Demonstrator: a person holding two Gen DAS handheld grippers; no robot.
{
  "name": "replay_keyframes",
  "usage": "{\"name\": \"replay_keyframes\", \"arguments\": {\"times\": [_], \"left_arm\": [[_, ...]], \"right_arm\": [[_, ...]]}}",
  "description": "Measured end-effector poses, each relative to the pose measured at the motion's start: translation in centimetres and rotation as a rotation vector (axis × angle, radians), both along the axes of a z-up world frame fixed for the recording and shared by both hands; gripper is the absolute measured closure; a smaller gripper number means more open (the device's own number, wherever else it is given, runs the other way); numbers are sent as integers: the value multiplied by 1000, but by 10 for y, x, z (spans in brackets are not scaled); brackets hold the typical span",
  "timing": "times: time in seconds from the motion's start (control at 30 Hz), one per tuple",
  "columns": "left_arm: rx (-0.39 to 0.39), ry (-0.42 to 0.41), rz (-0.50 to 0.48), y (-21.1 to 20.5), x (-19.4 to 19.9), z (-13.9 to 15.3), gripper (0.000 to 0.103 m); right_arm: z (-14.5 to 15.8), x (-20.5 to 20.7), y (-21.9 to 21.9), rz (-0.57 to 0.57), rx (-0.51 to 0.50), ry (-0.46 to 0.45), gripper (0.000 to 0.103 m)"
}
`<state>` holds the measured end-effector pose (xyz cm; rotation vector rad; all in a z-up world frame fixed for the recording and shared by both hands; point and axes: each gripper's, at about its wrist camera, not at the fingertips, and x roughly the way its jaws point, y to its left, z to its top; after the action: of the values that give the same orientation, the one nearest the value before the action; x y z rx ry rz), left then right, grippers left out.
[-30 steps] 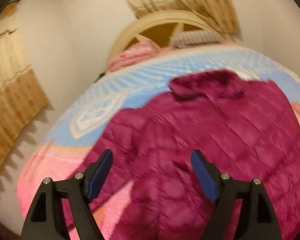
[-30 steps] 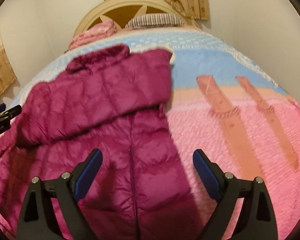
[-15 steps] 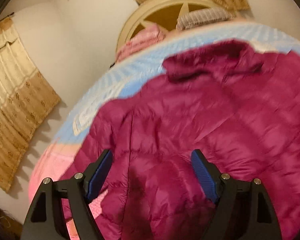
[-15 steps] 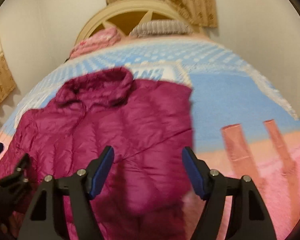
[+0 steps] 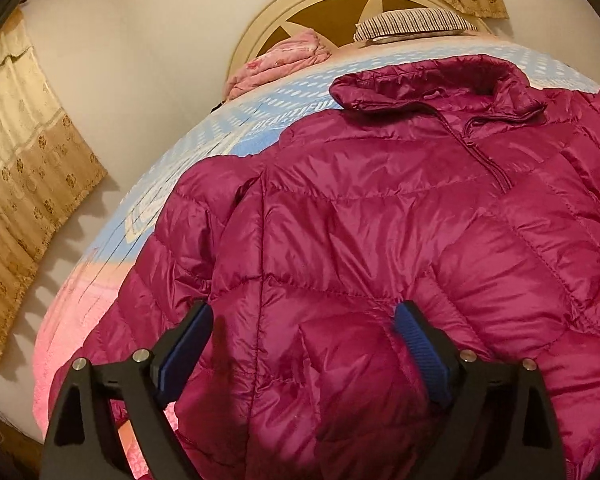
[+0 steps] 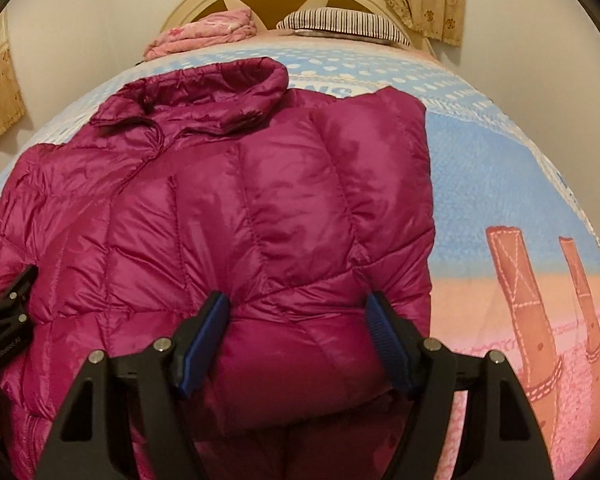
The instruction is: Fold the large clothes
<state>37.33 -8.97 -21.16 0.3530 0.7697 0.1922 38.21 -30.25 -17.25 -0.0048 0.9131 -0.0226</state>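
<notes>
Jacket [image 5: 380,240] (magenta, quilted) on bed [image 6: 480,168]

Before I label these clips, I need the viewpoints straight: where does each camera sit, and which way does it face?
Left wrist: rides the left tongs, looking down along the jacket toward the headboard; only its own open tongs show.
Right wrist: rides the right tongs, looking down at the jacket's right side and the blanket; its open tongs show, plus the left tongs at the left edge.
Shared: jacket, blanket, headboard, pink bundle, striped pillow.
</notes>
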Motion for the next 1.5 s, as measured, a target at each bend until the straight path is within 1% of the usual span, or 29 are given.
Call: {"name": "replay_keyframes", "arguments": {"times": [0.17, 0.23, 0.27, 0.33, 0.37, 0.43, 0.5, 0.53, 0.6, 0.67, 0.7, 0.73, 0.77, 0.83, 0.87, 0.93, 0.97, 1.03, 1.1, 1.2, 1.27, 1.3, 1.33, 1.37, 1.4, 1.47, 1.5], "left_arm": [[-34, 24, -9, 5, 2, 5, 10], [-77, 26, -1, 14, -1, 17, 10], [-110, 18, 4, 21, -6, 27, 10], [-148, -8, 7, 34, -16, 46, 10], [-144, -24, 4, 42, -23, 55, 10], [-100, -60, 10, 63, -38, 71, 10], [-60, -84, 35, 96, -52, 79, 10], [-40, -93, 64, 117, -59, 81, 10], [-4, -91, 134, 160, -69, 77, 10], [35, -79, 236, 208, -77, 68, 10], [36, -66, 273, 226, -80, 64, 10], [24, -48, 317, 247, -83, 59, 10], [1, -29, 359, 266, -86, 53, 10], [-65, 4, 407, 290, -92, 43, 10], [-96, 15, 416, 297, -94, 38, 10], [-119, 15, 414, 298, -96, 31, 10], [-129, 16, 403, 298, -95, 28, 10], [-149, 21, 399, 296, -90, 22, 10], [-176, 29, 395, 298, -87, 20, 10], [-212, 37, 387, 298, -79, 20, 10], [-224, 39, 366, 297, -77, 20, 10], [-229, 38, 358, 296, -76, 20, 16], [-239, 39, 343, 295, -77, 21, 36], [-267, 53, 318, 295, -76, 19, 47], [-282, 61, 312, 295, -77, 19, 53], [-288, 56, 310, 296, -77, 19, 60], [-286, 51, 306, 295, -77, 21, 66]], "right_arm": [[-1, 3, 2, -3, -14, 1, 26], [0, 3, 2, -5, -23, 1, 27], [0, 4, 3, -5, -23, 1, 27], [0, 3, 2, -7, -18, 0, 26], [0, 3, 2, -9, -18, -1, 26], [0, 3, 4, -11, -36, 1, 25], [5, 2, 6, -15, -48, 14, 24], [9, 0, 5, -27, -46, 26, 24], [23, -10, 10, -37, -32, 29, 24], [38, -22, 23, -14, -41, -3, 18], [49, -32, 36, 16, -57, -32, 14], [54, -39, 47, 45, -55, -52, 11], [60, -47, 62, 94, -37, -67, 10], [60, -56, 90, 180, -9, -61, 10], [59, -58, 103, 204, -7, -54, 10], [50, -61, 129, 264, -10, -32, 10], [44, -61, 145, 289, -36, -24, 10], [30, -59, 165, 300, -89, -6, 10], [15, -56, 173, 285, -90, 19, 10], [2, -50, 172, 267, -68, 28, 10], [2, -49, 168, 261, -42, 27, 10], [3, -50, 167, 259, -35, 24, 10], [6, -52, 166, 258, -29, 18, 10], [10, -55, 164, 256, -23, 11, 10], [14, -59, 162, 251, -19, 1, 10], [25, -68, 158, 248, 0, -32, 10], [30, -73, 154, 255, 12, -48, 9]]}}
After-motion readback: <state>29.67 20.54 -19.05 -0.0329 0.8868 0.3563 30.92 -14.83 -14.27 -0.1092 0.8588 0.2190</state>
